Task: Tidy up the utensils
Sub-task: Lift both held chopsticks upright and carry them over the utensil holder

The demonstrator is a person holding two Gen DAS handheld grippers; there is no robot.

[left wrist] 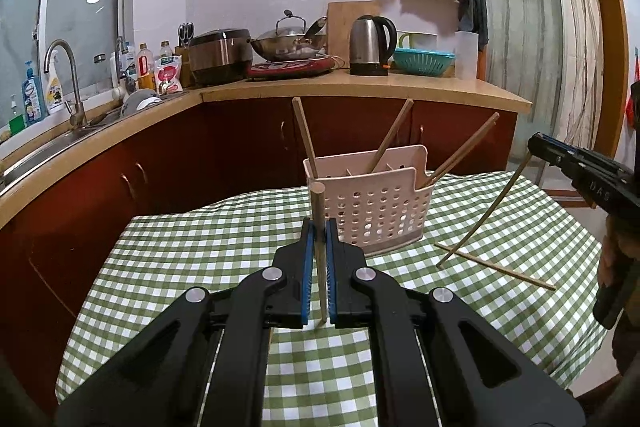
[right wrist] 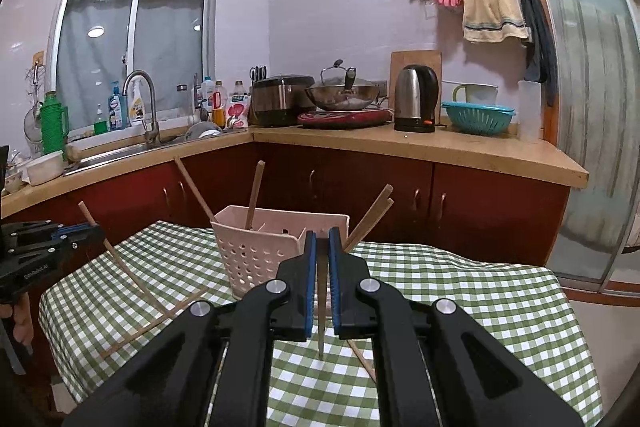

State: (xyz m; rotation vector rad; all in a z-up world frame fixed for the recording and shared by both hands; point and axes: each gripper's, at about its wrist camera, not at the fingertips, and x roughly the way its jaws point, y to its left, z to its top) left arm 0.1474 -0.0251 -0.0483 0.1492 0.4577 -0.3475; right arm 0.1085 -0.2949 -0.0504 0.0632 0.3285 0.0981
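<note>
While you look along both tools, the scene reads like this:

Left gripper (left wrist: pixel 320 227): your blue ribbed pads are clenched on one round wooden chopstick (left wrist: pixel 319 227), which stands nearly upright between them; its blunt top rises above the fingertips.

Right gripper (right wrist: pixel 322 239): it grips a second thin chopstick (right wrist: pixel 321 331), also upright, and the pointed end shows below the pads.

Holder (left wrist: pixel 372 211): a pale pink plastic basket with round holes in its walls and dividers inside, standing on the table just past your left fingertips.

Sticks in holder: several wooden chopsticks (left wrist: pixel 304 135) lean out at different angles, some in the left compartment, some at the right end.

Loose stick: one more chopstick (left wrist: pixel 496 267) lies flat on the cloth, to the right of the holder in the left view.

Table (left wrist: pixel 180 259): covered by a soft green and white checked cloth with folds at the edges.

Behind: a red cabinet with a smooth tan counter (right wrist: pixel 460 147) and a steel kettle (right wrist: pixel 416 99).
</note>
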